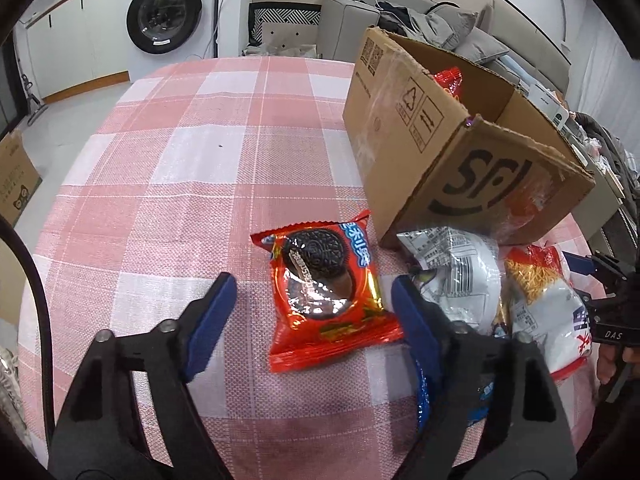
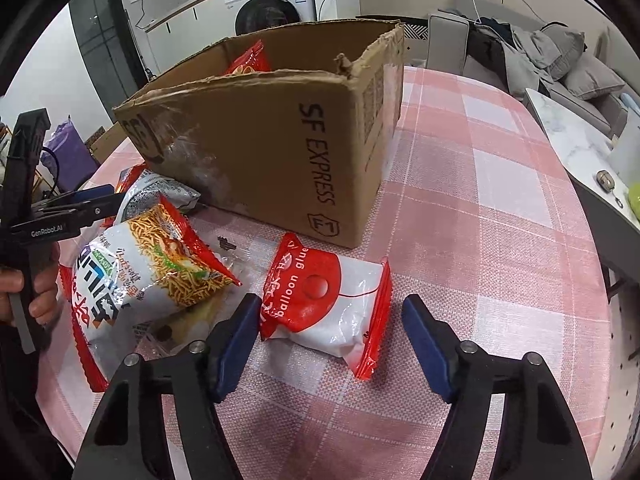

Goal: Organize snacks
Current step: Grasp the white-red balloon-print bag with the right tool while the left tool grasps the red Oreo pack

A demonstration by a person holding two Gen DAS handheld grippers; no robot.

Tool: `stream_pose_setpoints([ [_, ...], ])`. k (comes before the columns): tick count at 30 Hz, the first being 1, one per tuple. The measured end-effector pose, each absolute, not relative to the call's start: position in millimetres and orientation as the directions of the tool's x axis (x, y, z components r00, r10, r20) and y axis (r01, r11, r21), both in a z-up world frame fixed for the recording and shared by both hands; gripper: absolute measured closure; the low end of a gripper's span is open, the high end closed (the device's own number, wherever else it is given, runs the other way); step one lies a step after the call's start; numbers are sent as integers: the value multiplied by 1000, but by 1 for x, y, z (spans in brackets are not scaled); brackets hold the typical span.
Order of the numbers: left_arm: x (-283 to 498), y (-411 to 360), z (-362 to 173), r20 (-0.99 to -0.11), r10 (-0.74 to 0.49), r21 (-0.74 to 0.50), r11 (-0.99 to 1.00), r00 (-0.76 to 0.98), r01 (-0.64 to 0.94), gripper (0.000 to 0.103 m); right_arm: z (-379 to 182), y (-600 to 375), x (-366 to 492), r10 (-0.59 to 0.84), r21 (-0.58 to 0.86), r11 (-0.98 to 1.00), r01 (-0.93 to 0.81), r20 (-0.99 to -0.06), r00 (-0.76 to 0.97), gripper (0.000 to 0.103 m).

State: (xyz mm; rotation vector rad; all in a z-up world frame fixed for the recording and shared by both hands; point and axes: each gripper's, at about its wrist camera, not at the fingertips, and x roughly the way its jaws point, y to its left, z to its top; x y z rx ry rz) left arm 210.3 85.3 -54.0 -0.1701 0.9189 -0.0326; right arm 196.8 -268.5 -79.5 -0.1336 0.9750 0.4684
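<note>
A red cookie packet [image 1: 320, 280] lies flat on the checked tablecloth [image 1: 192, 168]. My left gripper [image 1: 314, 300] is open and straddles it; the right pad sits at the packet's edge and the left pad stands clear. A red-and-white "balloon glue" packet [image 2: 324, 300] lies before the open cardboard box [image 2: 260, 152]. Open around that packet is my right gripper [image 2: 330, 316], its left pad at the packet's corner and its right pad apart. The box [image 1: 404, 128] holds a red packet [image 2: 248, 60].
A noodle snack bag [image 2: 160, 268] and a silver packet [image 2: 156, 196] lie between the two grippers, close to the box. A blue wrapper [image 1: 424, 396] shows under my left gripper's right finger. A hand [image 2: 40, 292] holds the left tool. A washing machine and a sofa stand behind the table.
</note>
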Motion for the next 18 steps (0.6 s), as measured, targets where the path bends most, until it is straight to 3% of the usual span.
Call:
stream_pose_setpoints([
  [2, 211, 84, -55, -787, -112, -165, 986, 606, -33, 48, -78, -267, 193, 329, 102, 890, -445, -819, 470, 37],
  [5, 210, 83, -55, -781, -126, -176, 984, 612, -22, 58, -77, -265, 190, 334, 101, 885, -454, -817, 470, 40],
  [12, 206, 79, -51, -770, -130, -168, 986, 624, -2, 59, -73, -262, 184, 341, 89, 876, -475, -810, 477, 50],
  [18, 201, 77, -45, -755, -120, -153, 988, 644, 5, 59, -71, -262, 181, 343, 84, 871, -484, -809, 477, 52],
])
